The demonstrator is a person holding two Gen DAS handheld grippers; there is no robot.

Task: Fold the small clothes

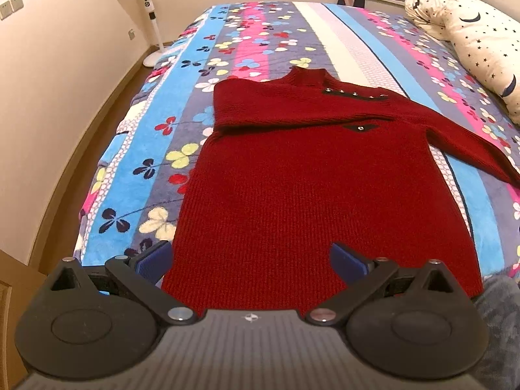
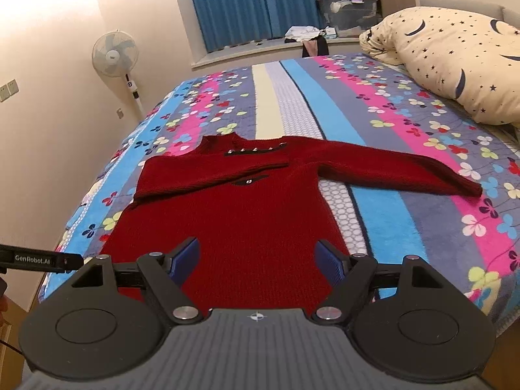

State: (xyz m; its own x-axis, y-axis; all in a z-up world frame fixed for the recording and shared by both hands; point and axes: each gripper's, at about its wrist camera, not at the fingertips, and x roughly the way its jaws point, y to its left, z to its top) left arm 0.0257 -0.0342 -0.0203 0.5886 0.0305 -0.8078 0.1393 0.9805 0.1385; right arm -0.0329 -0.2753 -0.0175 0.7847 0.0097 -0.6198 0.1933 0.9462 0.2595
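The red sweater lies flat on the bed, and both of your tongs hover over its hem end, holding nothing. Your left tongs stand spread wide with only knit showing between the blue pads; your right tongs are spread as well, jaws apart over the lower body of the sweater, no cloth pinched.

Working outward from the sweater's hem: one sleeve is already laid across the chest, just below the button placket at the collar. The other sleeve stretches out sideways, well away from the sweater's body, across the striped blanket.

Here is what I judge could spoil the fold. If you take the hem now and carry it toward the collar, the outstretched sleeve stays out and the bundle ends lopsided. The knit is thick and slack, so a shallow pinch may catch only the top layer and pull the front away from the back. The fleecy blanket may grip the knit, so dragging instead of lifting may bunch the sweater and shift the sleeve lying on the chest. The pillow beyond the free sleeve is clear of the sweater, though a wide swing could brush it.
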